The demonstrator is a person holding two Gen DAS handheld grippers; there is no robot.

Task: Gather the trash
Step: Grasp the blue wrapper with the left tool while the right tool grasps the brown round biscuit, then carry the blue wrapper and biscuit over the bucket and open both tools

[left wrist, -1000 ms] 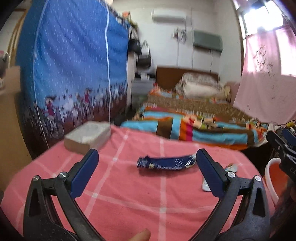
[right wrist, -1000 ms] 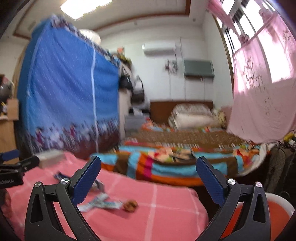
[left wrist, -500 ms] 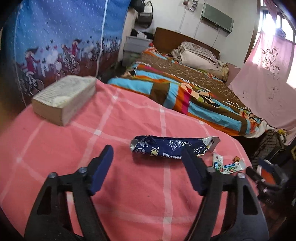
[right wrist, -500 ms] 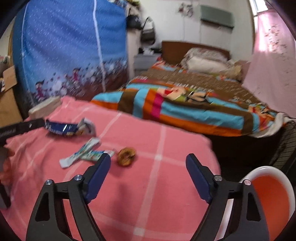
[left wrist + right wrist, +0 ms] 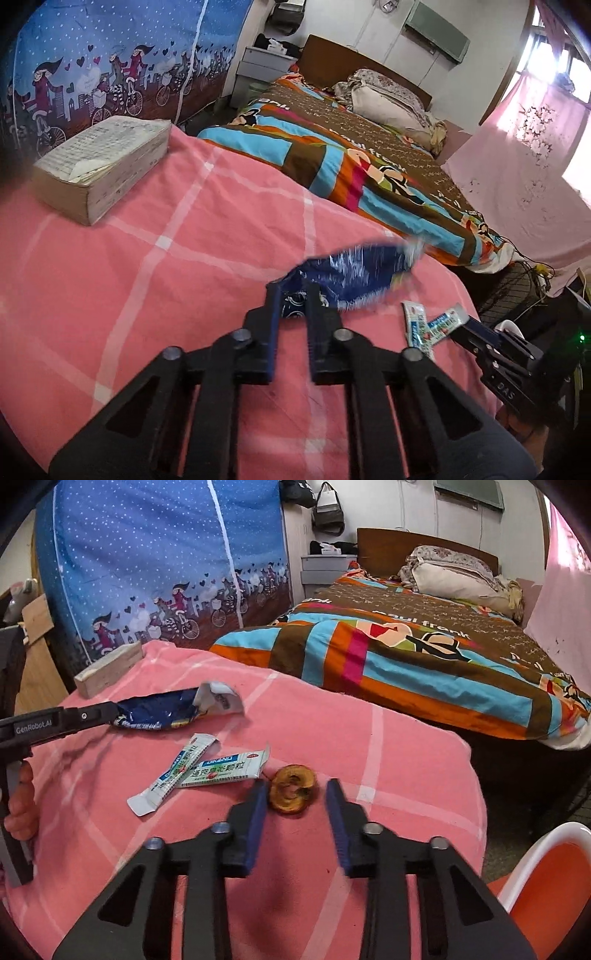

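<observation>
A bedroom with a striped quilt on the bed (image 5: 424, 653) and a blue cartoon curtain (image 5: 166, 565) lies behind a tabletop (image 5: 369, 738) draped in pink checked cloth, where a thick worn book (image 5: 103, 166) sits at the far left corner. The left gripper (image 5: 293, 301) has its jaws drawn narrow and pinched on one end of the blue snack wrapper (image 5: 351, 280), whose free end looks raised off the cloth and blurred. The right gripper (image 5: 295, 801) hangs low over the cloth with its jaws partly open, one on either side of a small brown dried scrap (image 5: 291, 788); whether they touch it I cannot tell. Two white sachets (image 5: 207, 771) lie just beside the scrap, overlapping each other, between it and the wrapper. A white bin with an orange inside (image 5: 546, 878) stands off the tabletop's near right edge and is probably where the trash goes. The risks, as I judge them: the wrapper is held only by a thin crinkled edge, so a quick swing toward the bin could let it slip free; and the scrap is flat and small, so the closing jaws may bunch the soft cloth or catch the nearest sachet instead of it
</observation>
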